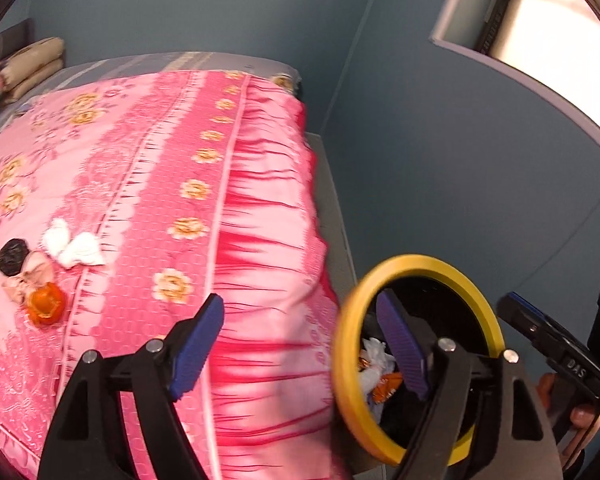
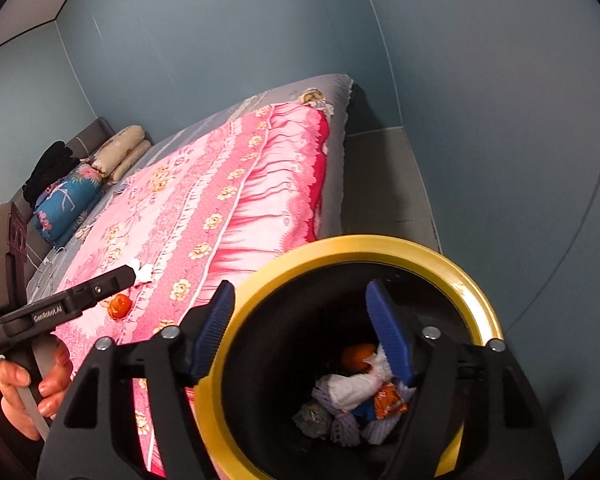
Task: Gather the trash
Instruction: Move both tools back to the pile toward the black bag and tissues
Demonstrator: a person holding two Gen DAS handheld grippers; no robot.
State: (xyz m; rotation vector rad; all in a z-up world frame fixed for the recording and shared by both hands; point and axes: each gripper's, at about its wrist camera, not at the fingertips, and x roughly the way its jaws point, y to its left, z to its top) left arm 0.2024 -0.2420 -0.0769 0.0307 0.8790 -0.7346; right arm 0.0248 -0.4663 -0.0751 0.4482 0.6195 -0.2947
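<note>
Both hand-held grippers stand apart and empty: left hand-held gripper [image 1: 304, 354] lower centre, right hand-held gripper [image 2: 306, 330] over the yellow-rimmed bin [image 2: 364, 246] (already holding trash). More trash [image 1: 46, 264] lies on the pink bedspread [image 1: 172, 184], left.

Bin [image 2: 340, 246] bottom rim cut off by frame edge; tongs partly hide trash [image 2: 352, 390] inside.

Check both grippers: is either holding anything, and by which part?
Nothing is held. The left gripper and right gripper both stand open and bare, the right straddling the bin's yellow rim.
</note>
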